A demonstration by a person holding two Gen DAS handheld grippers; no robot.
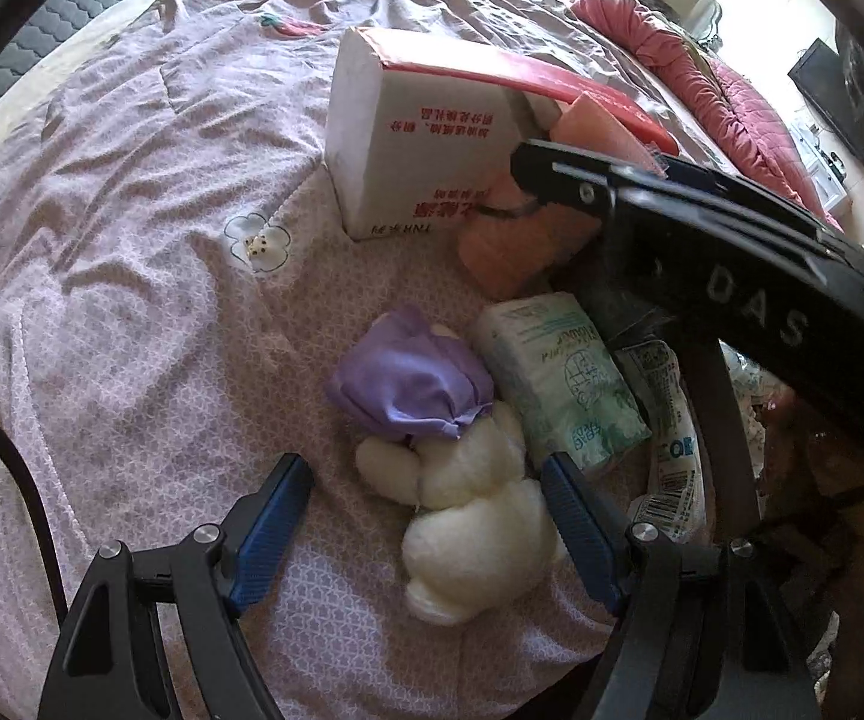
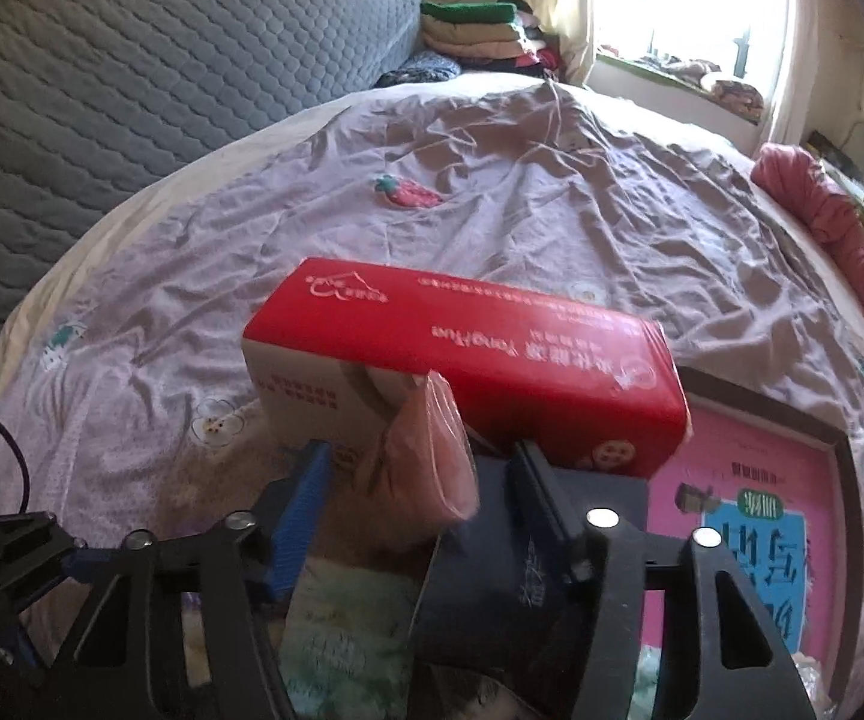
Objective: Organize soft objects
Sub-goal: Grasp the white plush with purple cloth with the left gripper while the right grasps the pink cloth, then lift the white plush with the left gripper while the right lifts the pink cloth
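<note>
Peach-coloured sponge [image 2: 432, 450] is seen between the jaws of the right gripper [image 2: 420, 480], beside a red-and-white box [image 2: 462, 354] on a lilac quilt [image 2: 492, 180]; whether the pads actually press on it cannot be told — the box is judged the collecting point, the soft items being gathered at its foot; the left gripper [image 1: 426, 516] is held spread and empty over a white plush toy [image 1: 468, 522] with a purple cloth [image 1: 408, 384] and a green tissue pack [image 1: 558, 372] just beside it; only the left view shows this pile — only the right shows a pink book [image 2: 750, 540] at near right.
</note>
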